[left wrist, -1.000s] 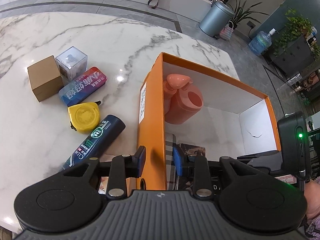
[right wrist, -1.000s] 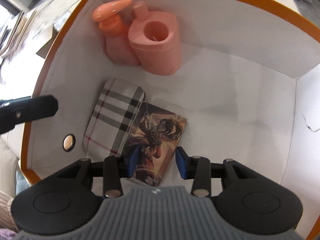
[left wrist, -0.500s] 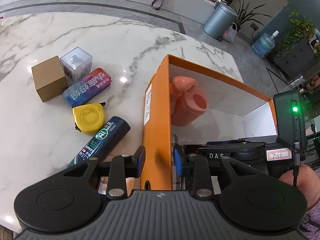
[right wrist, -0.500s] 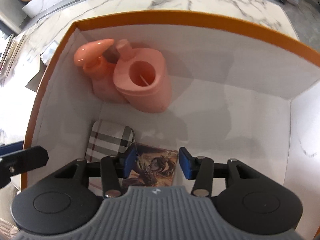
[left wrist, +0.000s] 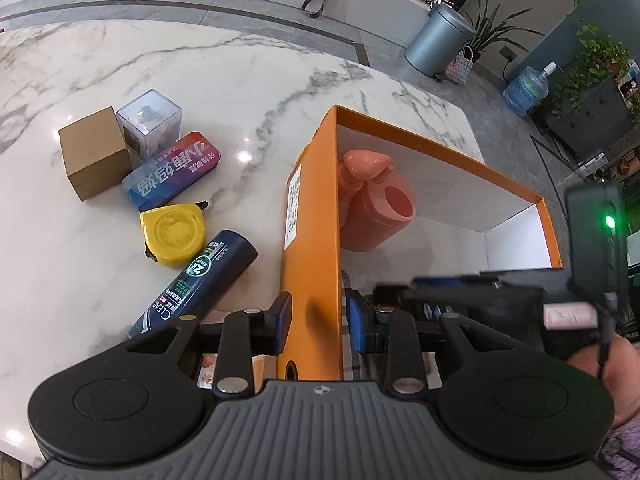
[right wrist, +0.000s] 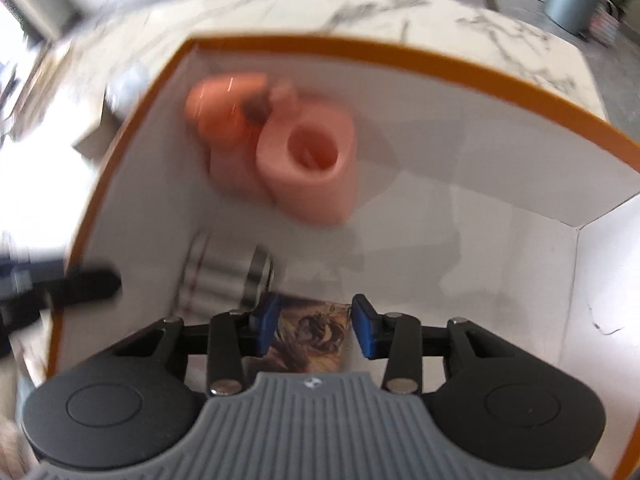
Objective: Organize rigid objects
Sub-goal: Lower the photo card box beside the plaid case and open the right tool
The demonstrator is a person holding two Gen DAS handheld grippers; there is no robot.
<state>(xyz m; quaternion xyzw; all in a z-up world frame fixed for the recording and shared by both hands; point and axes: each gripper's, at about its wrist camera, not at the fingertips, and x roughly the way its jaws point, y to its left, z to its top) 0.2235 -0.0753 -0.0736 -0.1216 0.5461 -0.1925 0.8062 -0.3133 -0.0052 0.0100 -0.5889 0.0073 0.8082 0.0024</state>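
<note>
An orange box with a white inside stands on the marble table. My left gripper is shut on its near left wall, one pad outside and one inside. In the box stand a pink dispenser set, a plaid tin and an illustrated card pack lying flat on the floor. My right gripper hangs above the card pack with its jaws closing; the pack shows between the pads, which do not press on it. The right wrist view is blurred. In the left wrist view the right gripper reaches into the box.
Left of the box lie a dark tube, a yellow tape measure, a blue-pink tin, a brown carton and a clear cube. A grey bin and plants stand on the floor beyond the table.
My right gripper let go of the card pack, which now lies on the box floor, and drew back upward. The left gripper has kept its hold on the wall.
</note>
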